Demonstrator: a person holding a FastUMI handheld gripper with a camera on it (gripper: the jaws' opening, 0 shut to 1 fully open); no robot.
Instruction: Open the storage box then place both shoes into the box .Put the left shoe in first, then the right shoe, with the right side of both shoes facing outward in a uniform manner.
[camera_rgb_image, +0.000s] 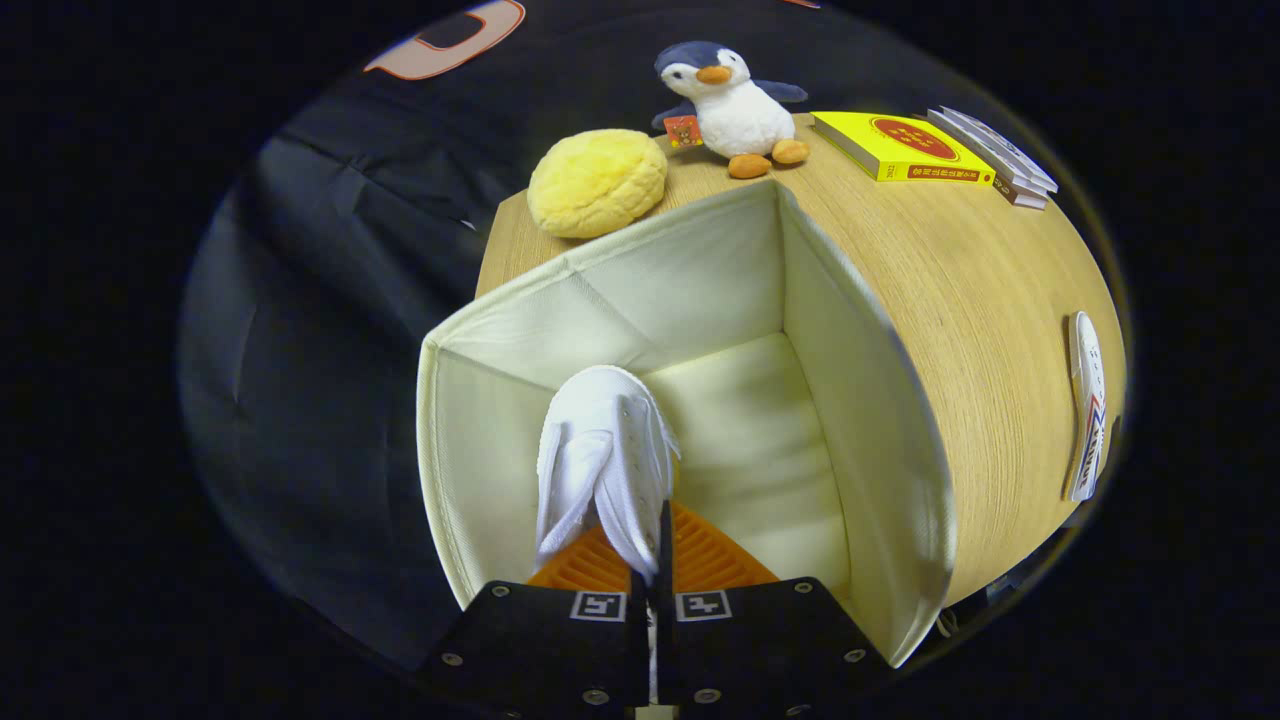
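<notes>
Gripper (650, 560) apparently clamping shoe (600, 450) inside box (860, 400)

I see the storage box (690, 300) as woven cloth, matt, with a padded-looking floor. My gripper (655, 560) is pinched tight on a canvas shoe (600, 450) of fine weave and flat laces. The table (980, 330) has a wood-grain finish, smooth and satiny. The plush penguin (730, 100) and the round cushion (597, 183) look fuzzy; the yellow book (900, 147) has a glossy paper cover.
</notes>
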